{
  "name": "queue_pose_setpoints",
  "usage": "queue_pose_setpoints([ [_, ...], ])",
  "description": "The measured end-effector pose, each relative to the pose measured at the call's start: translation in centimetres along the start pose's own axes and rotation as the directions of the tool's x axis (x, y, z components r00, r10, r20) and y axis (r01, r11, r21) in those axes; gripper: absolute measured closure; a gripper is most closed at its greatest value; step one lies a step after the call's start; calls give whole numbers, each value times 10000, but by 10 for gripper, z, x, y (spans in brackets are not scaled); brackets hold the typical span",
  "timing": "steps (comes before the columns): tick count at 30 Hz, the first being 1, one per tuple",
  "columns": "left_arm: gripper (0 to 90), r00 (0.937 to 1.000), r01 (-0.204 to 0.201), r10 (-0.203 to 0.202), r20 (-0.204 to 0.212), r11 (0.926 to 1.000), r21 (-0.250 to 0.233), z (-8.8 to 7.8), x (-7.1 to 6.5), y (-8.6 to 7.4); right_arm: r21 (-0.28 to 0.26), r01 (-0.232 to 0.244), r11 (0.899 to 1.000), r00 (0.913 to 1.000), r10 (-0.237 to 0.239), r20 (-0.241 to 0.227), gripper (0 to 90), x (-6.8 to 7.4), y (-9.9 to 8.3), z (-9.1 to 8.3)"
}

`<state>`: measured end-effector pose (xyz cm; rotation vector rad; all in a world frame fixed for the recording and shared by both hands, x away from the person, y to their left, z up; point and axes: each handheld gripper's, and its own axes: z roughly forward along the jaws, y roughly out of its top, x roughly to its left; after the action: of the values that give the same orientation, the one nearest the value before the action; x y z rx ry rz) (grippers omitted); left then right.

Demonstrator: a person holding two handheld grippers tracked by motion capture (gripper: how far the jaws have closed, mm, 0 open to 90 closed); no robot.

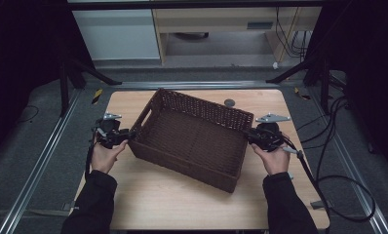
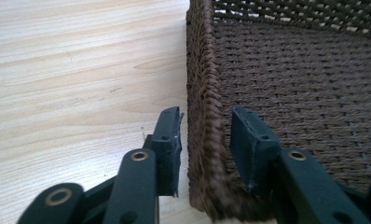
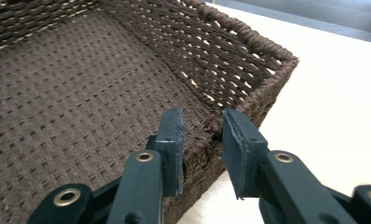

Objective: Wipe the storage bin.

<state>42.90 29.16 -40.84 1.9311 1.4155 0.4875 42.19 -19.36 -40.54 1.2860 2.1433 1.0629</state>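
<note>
A dark brown wicker basket [image 1: 202, 108] sits at an angle in the middle of the wooden table [image 1: 182, 202] with nothing inside it. My left gripper [image 1: 129, 132] is at its left end wall. In the left gripper view the jaws straddle the basket's rim [image 2: 204, 93], one pad outside and one inside, with a small gap on each side. My right gripper [image 1: 248, 134] is at the right end wall. There too the jaws stand around the rim [image 3: 249, 100] near a corner, pads [image 3: 172, 140] not pressing on it. Both grippers are open.
A small grey round disc [image 1: 229, 103] lies on the table just behind the basket. Cables [image 1: 338, 146] trail over the floor at the right. Black stand legs [image 1: 85, 68] rise beyond the table's far corners. Bare tabletop lies in front of the basket.
</note>
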Motion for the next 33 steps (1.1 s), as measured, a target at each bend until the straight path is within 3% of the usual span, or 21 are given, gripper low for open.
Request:
queue_pose_setpoints([
  [7,552,9998,161,-164,-60,9991,-396,-18,-4,1,87,-57,9999,9997,59,-223,683,6,-6,-9],
  [17,505,9993,367,-366,33,9982,-484,-36,-14,-7,199,1,9998,9994,6,-335,679,12,-9,-16],
  [25,445,9997,178,-173,190,9995,-266,-24,-29,-14,151,110,9998,9992,-105,-388,636,13,-8,-19],
  [28,420,9997,196,-192,126,9991,-378,-23,-28,-13,-196,220,9996,9998,-220,25,577,8,-6,-19],
  [33,429,9999,121,-121,-6,9988,-464,-20,-28,-11,-248,226,9994,9993,-219,297,544,3,-5,-11],
])
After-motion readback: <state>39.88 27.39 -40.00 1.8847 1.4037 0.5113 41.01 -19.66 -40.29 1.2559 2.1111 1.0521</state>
